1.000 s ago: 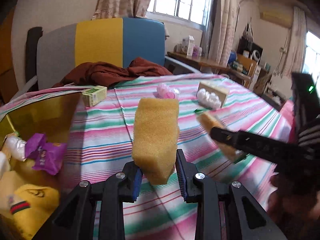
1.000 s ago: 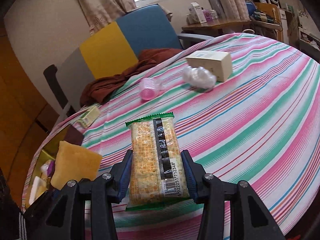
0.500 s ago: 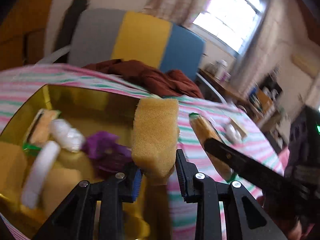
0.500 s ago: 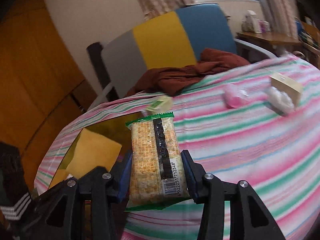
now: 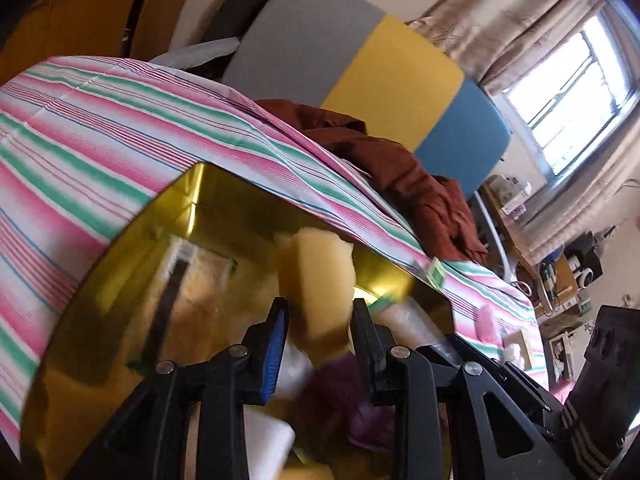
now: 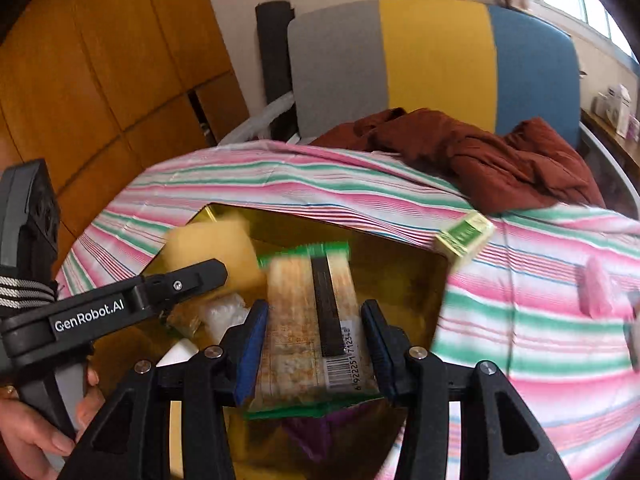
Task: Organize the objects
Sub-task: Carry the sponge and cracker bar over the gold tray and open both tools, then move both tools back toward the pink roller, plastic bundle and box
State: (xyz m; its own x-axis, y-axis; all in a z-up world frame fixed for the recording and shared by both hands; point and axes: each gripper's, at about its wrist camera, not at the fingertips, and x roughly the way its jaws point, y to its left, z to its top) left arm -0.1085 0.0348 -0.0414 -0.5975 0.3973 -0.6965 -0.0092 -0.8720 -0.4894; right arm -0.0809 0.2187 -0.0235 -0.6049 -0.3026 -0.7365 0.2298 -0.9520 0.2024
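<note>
Gold box (image 5: pixel 224 200) contents blur (motion) beneath jaws gripping sponge (image 5: pixel 320 276) and crackers (image 6: pixel 312 320).

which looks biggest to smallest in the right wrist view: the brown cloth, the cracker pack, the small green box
1. brown cloth
2. cracker pack, though it sits close to the camera in the right tongs, so it looks larger than it is
3. small green box

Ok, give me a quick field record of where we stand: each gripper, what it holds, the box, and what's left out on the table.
left gripper: shut on sponge, over gold box
right gripper: shut on cracker pack, over the box
box contents: several items, blurred; something purple
left on tablecloth: small green carton, pink item
</note>
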